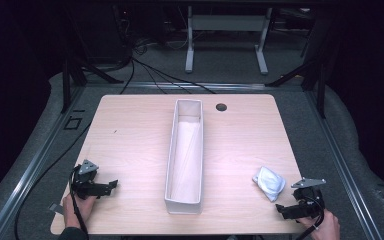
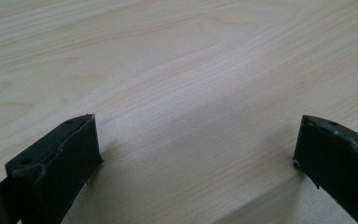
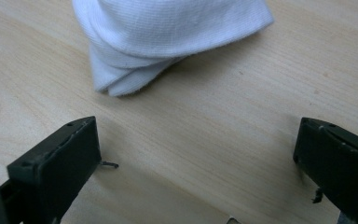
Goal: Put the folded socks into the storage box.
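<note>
A folded white cloth (image 1: 269, 182) lies on the wooden table (image 1: 130, 135) near its front right corner. In the right gripper view the cloth (image 3: 163, 37) sits just beyond my right gripper (image 3: 196, 154), whose jaws stand wide open over bare wood. A hand holds that right gripper (image 1: 285, 210) at the table's front right edge, a little in front of the cloth. My left gripper (image 1: 111, 186) rests at the front left, held by the other hand. Its jaws are open too, with only table between them (image 2: 196, 149).
A long, narrow white bin (image 1: 186, 155) runs front to back down the table's middle, between the two grippers. A round cable hole (image 1: 221, 107) sits near the far edge. Metal frame rails and cables surround the table on the floor.
</note>
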A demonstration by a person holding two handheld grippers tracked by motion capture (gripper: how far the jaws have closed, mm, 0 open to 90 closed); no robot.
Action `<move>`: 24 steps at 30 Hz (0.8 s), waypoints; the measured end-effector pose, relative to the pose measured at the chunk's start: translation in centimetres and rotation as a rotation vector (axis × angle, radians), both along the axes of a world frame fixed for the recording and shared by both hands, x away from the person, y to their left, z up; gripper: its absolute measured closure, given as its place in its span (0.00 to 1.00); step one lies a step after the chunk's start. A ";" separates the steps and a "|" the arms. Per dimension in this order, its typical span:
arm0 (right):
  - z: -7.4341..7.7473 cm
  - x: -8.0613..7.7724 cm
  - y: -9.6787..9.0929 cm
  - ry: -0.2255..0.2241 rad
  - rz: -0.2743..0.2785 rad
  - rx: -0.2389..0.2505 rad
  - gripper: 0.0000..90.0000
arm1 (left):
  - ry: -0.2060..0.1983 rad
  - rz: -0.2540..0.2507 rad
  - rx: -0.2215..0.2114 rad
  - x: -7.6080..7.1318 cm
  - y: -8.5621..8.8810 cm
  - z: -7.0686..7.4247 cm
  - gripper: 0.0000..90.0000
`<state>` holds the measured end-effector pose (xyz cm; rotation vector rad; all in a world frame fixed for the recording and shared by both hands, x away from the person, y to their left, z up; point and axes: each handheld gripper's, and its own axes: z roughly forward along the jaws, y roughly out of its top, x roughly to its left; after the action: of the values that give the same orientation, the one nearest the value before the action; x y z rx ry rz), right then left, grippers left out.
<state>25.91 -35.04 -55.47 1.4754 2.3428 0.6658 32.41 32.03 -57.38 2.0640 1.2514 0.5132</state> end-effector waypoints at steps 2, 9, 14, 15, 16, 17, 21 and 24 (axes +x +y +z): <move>0.0 0.0 0.0 0.002 0.003 -0.001 0.00 | 0.000 0.000 0.000 0.0 0.0 0.0 0.00; 0.5 0.1 0.3 0.013 0.028 -0.034 0.02 | -0.001 0.000 0.000 0.0 0.0 0.0 0.00; 1.5 0.3 0.4 0.012 0.030 -0.011 0.02 | -0.001 0.001 0.000 0.0 0.0 0.0 0.00; 1.8 0.4 0.5 0.017 0.031 -0.022 0.01 | 0.000 0.001 0.000 0.0 0.0 0.0 0.00; 2.5 0.5 0.5 0.016 0.036 -0.020 0.02 | -0.001 0.001 0.000 0.0 0.0 0.0 0.00; 2.8 0.6 0.6 0.018 0.038 -0.017 0.02 | -0.001 0.001 0.000 0.0 0.0 0.0 0.00; 4.1 1.2 1.0 0.015 0.071 -0.020 0.03 | -0.001 0.001 0.001 0.0 0.0 0.0 0.00; 4.8 1.9 1.4 0.017 0.092 -0.034 0.03 | -0.001 0.001 0.000 0.0 0.0 0.0 0.00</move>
<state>27.77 -33.68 -50.70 1.3712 2.4353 0.6353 32.42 32.01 -57.38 2.0635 1.2523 0.5145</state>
